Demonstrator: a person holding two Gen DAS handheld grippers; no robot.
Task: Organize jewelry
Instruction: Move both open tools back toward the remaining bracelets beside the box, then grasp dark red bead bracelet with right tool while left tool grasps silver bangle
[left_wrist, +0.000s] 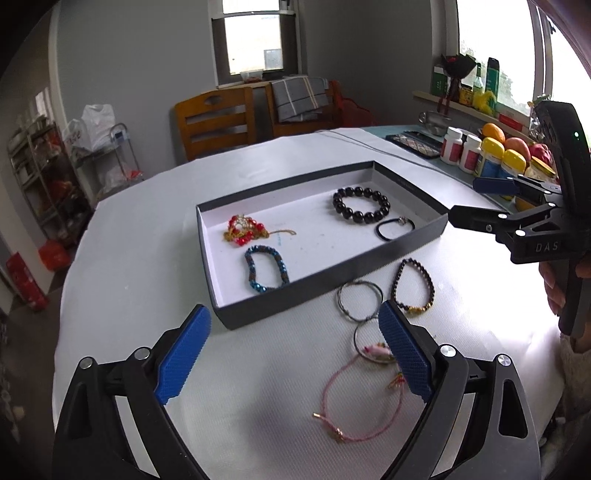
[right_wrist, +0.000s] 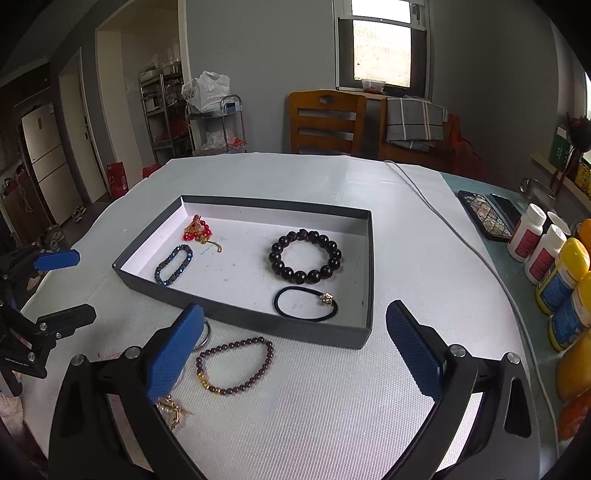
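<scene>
A shallow grey tray with a white floor holds a red-and-gold bead piece, a blue bead bracelet, a black large-bead bracelet and a black hair tie. In front of the tray, on the white cloth, lie a dark small-bead bracelet, a thin wire bangle and a pink cord bracelet. My left gripper hovers open above the tray's near corner, holding nothing. My right gripper is open and empty over the cloth by the dark bracelet.
Pill bottles, yellow-capped bottles and fruit crowd the table's right edge. A phone and a grey cable lie right of the tray. Wooden chairs stand behind the table.
</scene>
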